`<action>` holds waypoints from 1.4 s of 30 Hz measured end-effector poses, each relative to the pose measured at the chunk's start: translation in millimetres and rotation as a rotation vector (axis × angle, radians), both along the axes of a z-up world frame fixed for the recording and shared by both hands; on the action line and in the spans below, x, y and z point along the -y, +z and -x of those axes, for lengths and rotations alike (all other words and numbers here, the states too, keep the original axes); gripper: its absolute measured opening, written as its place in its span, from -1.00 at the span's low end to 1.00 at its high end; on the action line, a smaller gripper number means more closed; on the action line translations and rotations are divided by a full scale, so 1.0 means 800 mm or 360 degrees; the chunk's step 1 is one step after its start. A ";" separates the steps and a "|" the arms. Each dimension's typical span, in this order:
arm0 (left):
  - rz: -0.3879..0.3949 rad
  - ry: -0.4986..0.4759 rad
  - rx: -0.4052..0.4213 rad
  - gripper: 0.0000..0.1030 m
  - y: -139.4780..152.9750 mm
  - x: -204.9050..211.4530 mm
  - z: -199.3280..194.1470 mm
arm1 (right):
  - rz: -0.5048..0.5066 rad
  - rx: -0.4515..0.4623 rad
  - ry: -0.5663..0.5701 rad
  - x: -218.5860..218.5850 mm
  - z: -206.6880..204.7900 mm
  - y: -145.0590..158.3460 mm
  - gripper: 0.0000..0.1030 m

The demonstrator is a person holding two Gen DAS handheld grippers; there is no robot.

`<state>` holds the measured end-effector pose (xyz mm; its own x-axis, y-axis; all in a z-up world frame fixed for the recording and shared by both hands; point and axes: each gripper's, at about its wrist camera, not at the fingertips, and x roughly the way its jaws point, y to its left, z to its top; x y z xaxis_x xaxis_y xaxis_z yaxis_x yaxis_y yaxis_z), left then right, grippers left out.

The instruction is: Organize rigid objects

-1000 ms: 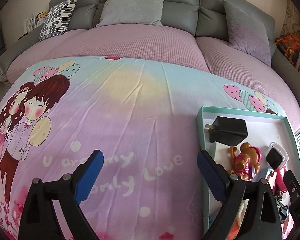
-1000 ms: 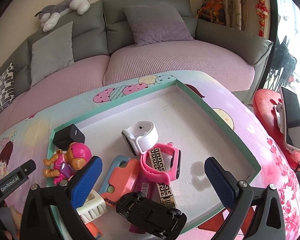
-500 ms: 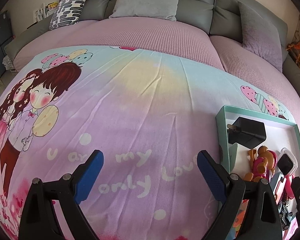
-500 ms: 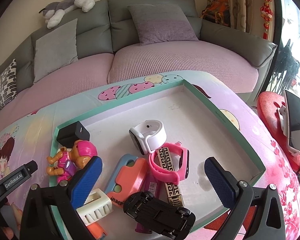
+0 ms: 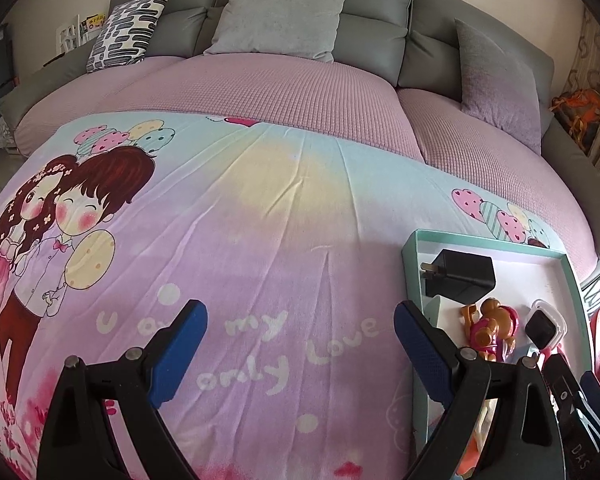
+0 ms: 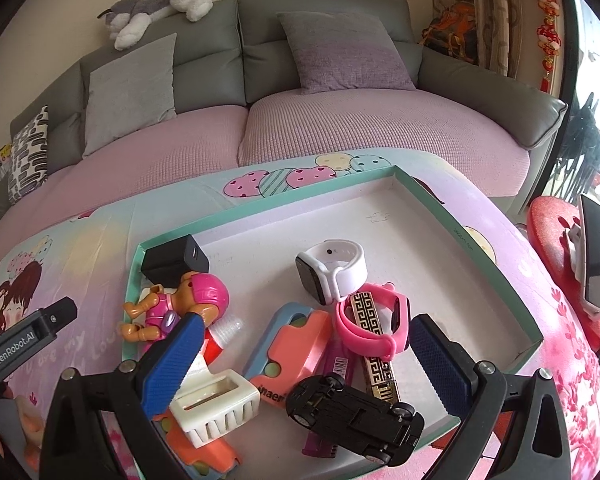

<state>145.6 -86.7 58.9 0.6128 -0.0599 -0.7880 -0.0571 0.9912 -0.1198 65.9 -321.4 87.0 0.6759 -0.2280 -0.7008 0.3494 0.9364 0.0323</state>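
A cartoon-print cloth (image 5: 260,240) fills the left wrist view, the left gripper (image 5: 300,344) spread wide above it, holding nothing. The right wrist view alone shows the whole teal-rimmed tray (image 6: 496,264): white watch (image 6: 336,272), pink watch (image 6: 380,328), black toy car (image 6: 356,416). The right gripper (image 6: 304,360) gapes empty over them.

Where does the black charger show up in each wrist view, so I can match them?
Left wrist: the black charger lies right of centre, at the near corner of the teal box, prongs pointing left.
Right wrist: the charger sits left of centre, in the box's far-left corner.
Shared landmark: the pink toy puppy beside it.
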 end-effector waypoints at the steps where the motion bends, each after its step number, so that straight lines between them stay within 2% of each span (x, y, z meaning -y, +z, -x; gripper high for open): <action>1: -0.0009 0.0008 0.0008 0.84 0.001 -0.003 0.003 | 0.0003 -0.0001 0.0008 -0.003 0.001 0.000 1.00; 8: -0.0173 0.0075 0.0045 0.84 0.002 -0.024 0.030 | 0.0004 0.0006 0.0073 -0.023 0.010 0.002 1.00; 15: -0.0174 0.0050 -0.0018 0.84 -0.015 -0.047 0.072 | -0.0008 0.0016 0.0156 -0.041 0.036 0.001 1.00; 21: -0.0134 0.0059 0.0004 0.84 -0.006 -0.057 0.094 | 0.0013 -0.0031 0.0188 -0.056 0.064 -0.009 1.00; 33: -0.0250 -0.0014 -0.0114 0.84 -0.041 -0.064 0.136 | -0.0043 -0.0036 0.0212 -0.078 0.109 -0.027 1.00; 42: -0.0300 -0.0010 -0.0130 0.84 -0.044 -0.075 0.160 | 0.0007 -0.0121 0.0259 -0.100 0.129 -0.050 1.00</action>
<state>17.6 -27.1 23.6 0.5465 0.0897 -0.8326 -0.0528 0.9960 0.0726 -37.5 -241.4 47.3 0.6492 -0.1231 -0.7506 0.1946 0.9809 0.0075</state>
